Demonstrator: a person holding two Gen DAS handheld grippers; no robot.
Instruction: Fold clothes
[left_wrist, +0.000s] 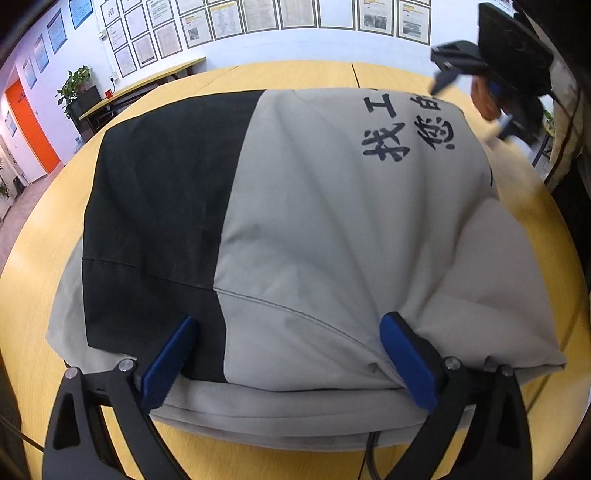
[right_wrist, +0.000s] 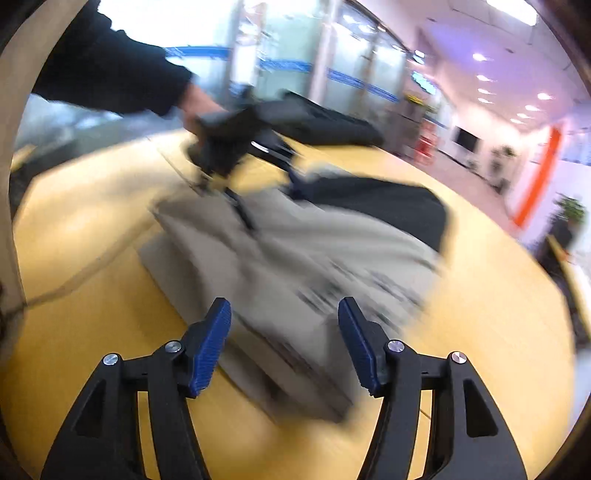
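A grey and black garment (left_wrist: 314, 221) with black printed characters lies folded in a thick stack on the yellow wooden table (left_wrist: 295, 74). My left gripper (left_wrist: 290, 328) stands wide open over the garment's near edge, its blue pads resting on the fabric far apart. At the far right corner of the garment, my right gripper (left_wrist: 471, 105) hovers above the table. The right wrist view is blurred: the right gripper (right_wrist: 284, 310) is open, with nothing between its pads, above the near end of the garment (right_wrist: 295, 258). A hand in a dark sleeve holds the left gripper (right_wrist: 271, 205) at the far end.
Framed papers (left_wrist: 221, 18) cover the wall behind the table. A potted plant (left_wrist: 74, 85), a side desk (left_wrist: 147, 81) and an orange door (left_wrist: 29, 125) stand at the left. A dark bundle (right_wrist: 325, 122) lies at the table's far side. Bare table (right_wrist: 92, 240) surrounds the garment.
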